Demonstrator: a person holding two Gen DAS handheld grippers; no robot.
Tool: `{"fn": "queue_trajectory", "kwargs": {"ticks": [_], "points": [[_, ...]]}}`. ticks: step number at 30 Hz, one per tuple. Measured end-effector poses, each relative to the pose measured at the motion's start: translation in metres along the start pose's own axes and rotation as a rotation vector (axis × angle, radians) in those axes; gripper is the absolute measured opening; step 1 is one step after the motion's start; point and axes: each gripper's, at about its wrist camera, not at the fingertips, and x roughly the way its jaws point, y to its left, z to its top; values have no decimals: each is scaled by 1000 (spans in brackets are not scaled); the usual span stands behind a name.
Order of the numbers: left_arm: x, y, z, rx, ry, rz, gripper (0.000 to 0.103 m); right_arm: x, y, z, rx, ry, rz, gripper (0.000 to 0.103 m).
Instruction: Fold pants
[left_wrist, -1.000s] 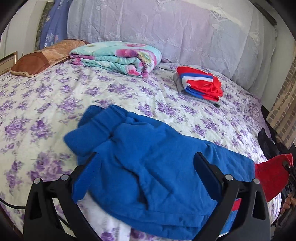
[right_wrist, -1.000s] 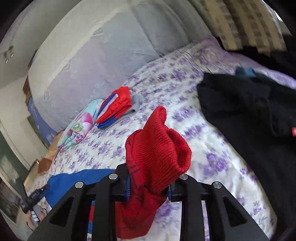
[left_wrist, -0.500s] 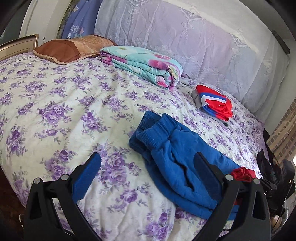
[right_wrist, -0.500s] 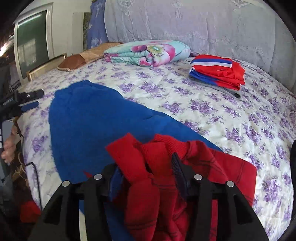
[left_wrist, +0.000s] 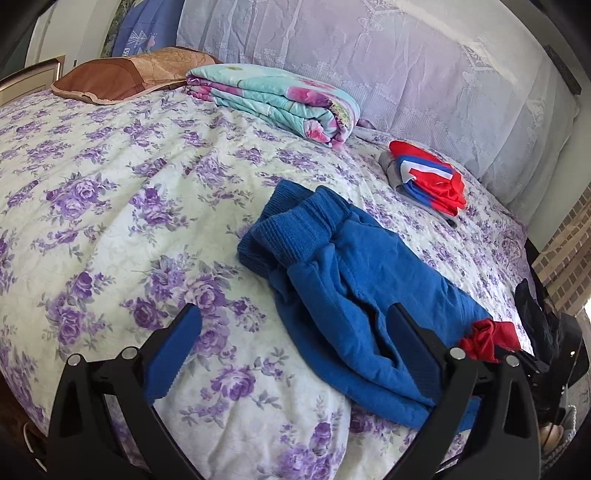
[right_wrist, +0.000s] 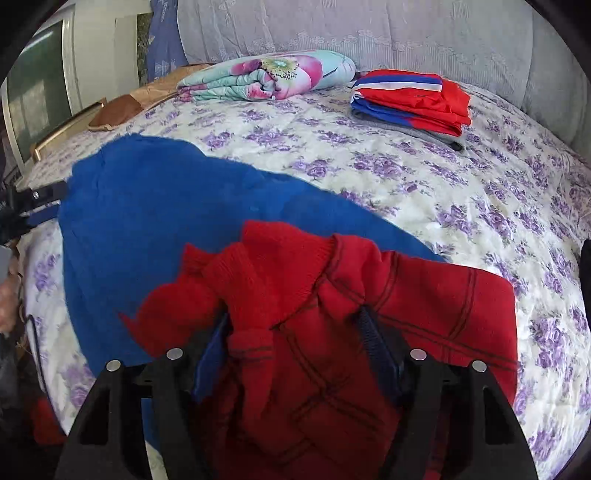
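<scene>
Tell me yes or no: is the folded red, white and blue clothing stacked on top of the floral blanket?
No, the folded red, white and blue clothing lies directly on the bedsheet, beside the floral blanket and apart from it.

Left claw (left_wrist: 295, 328): black arms, blue ribbed pads, silver screws; right claw (right_wrist: 295, 332) alike.
</scene>
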Motion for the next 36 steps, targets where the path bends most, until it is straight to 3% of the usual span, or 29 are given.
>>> {"fn": "queue_trajectory", "kwargs": {"ticks": [5, 6, 8, 9, 17, 22, 23, 27, 28, 36], "points": [[8, -5, 1, -1, 19, -6, 98, -44, -9, 8, 42, -144, 13, 70], [10, -5, 1, -4, 24, -5, 98, -42, -9, 8, 35, -126, 22, 76], [16, -7, 4, -8, 33, -2, 98, -12, -10, 0, 21, 18, 69, 83], [18, -8, 6, -9, 38, 1, 98, -4, -10, -4, 18, 33, 73, 86], [46, -15, 29, -8, 88, -15, 98, -53, -48, -14, 183, -147, 160, 90], [61, -5, 37, -62, 109, -39, 97, -68, -86, -30, 297, -192, 144, 92], [60, -4, 38, -70, 106, -41, 94, -70, -93, -35, 323, -191, 137, 93], [54, -5, 39, -62, 83, 5, 50, -71, -114, -51, 402, -174, 113, 95], [50, -10, 38, -50, 79, 0, 45, -72, -120, -54, 422, -179, 113, 96], [-1, -86, 35, 163, -65, 73, 36, -75, -156, -81, 574, -213, 163, 98]]}}
